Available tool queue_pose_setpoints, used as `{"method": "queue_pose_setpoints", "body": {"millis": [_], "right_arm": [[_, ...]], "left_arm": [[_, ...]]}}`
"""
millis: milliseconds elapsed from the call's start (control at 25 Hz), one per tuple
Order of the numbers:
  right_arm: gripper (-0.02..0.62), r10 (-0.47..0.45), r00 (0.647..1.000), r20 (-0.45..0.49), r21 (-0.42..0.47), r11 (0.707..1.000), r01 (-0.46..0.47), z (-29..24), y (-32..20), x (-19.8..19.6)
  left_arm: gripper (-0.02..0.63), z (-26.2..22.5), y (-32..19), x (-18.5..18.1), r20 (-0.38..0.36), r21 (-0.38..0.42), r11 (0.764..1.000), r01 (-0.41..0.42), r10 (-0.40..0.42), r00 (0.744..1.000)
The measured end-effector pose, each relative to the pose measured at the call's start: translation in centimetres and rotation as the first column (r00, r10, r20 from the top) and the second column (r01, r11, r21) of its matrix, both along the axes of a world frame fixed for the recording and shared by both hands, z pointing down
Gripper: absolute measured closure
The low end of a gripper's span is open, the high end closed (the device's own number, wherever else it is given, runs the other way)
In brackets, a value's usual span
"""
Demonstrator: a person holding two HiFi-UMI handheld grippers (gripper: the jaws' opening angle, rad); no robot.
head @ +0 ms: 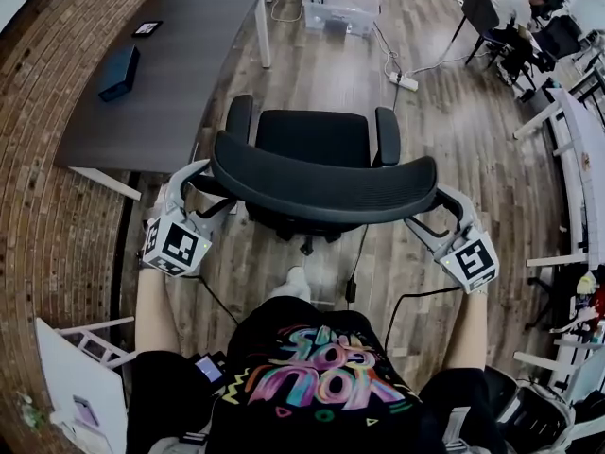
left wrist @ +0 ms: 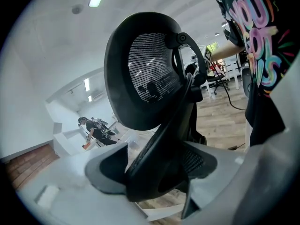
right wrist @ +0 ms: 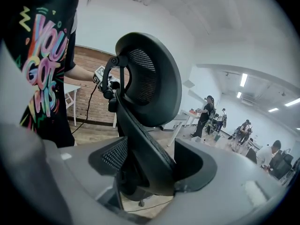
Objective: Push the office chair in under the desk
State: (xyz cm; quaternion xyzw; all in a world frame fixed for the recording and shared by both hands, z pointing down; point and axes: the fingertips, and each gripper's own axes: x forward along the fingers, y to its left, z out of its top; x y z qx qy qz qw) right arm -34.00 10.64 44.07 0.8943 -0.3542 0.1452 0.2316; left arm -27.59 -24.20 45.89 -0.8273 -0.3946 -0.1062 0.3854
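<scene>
A black office chair [head: 312, 138] stands on the wood floor just right of the dark grey desk [head: 180, 55], its seat facing away from me. Its curved mesh backrest [head: 321, 185] is right in front of me. My left gripper [head: 210, 180] closes on the backrest's left end, and the backrest frame [left wrist: 164, 125] fills the gap between its jaws. My right gripper [head: 430, 211] grips the backrest's right end, and the frame [right wrist: 140, 139] sits tight between both of its jaws. The chair's wheels are hidden under the seat.
A dark box [head: 119, 72] and a small tablet [head: 146, 28] lie on the desk. A brick wall [head: 57, 206] runs along the left. A clear bin [head: 340, 8], a power strip [head: 406, 81] and cables lie beyond. White desks [head: 577, 140] and a seated person [head: 515, 8] are at the right.
</scene>
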Motion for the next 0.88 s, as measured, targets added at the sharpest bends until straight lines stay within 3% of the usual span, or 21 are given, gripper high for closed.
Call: {"method": "queue_pose_setpoints", "body": {"millis": [280, 880], "right_arm": [[0.276, 0.026, 1.0, 0.002, 0.007, 1.0, -0.026, 0.1, 0.0, 3.9], [0.25, 0.059, 0.998, -0.007, 0.009, 0.998, -0.059, 0.1, 2.7, 12.7]], "left_arm": [[0.261, 0.1, 0.0, 4.4, -0.047, 0.01, 1.0, -0.001, 0.001, 0.999], [0.261, 0.1, 2.9, 12.5, -0.063, -0.013, 1.0, -0.02, 0.019, 0.998]]}}
